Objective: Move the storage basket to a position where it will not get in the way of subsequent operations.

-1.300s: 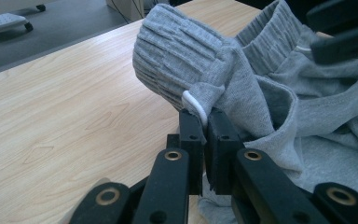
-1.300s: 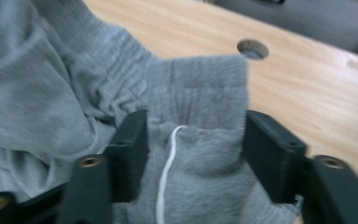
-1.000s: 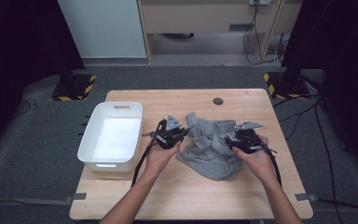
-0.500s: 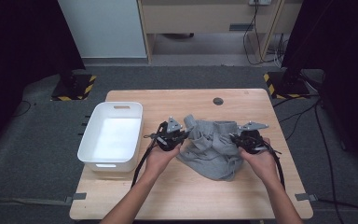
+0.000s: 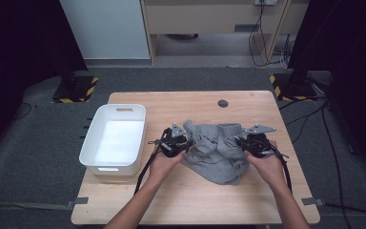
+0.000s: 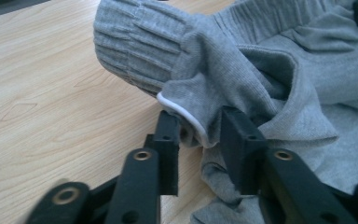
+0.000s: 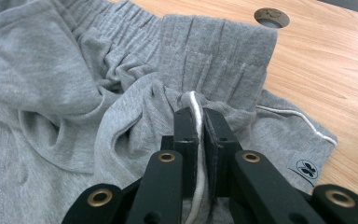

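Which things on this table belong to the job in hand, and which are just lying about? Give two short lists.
In use:
- grey garment, crumpled on the table
- right gripper, shut on its white-piped edge
- left gripper, jaws just opened, with a fold between them

Lying about:
- white tub, beside the garment, apart from it
- round hole in the tabletop

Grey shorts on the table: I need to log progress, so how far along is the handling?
Done: the grey knit shorts with white piping lie bunched on the wooden table. In hand: the right gripper is shut on a piped fold; the left gripper has just been opening, a piped edge loose between its jaws. Left: the shorts look neither spread nor folded, and the white plastic bin is empty.
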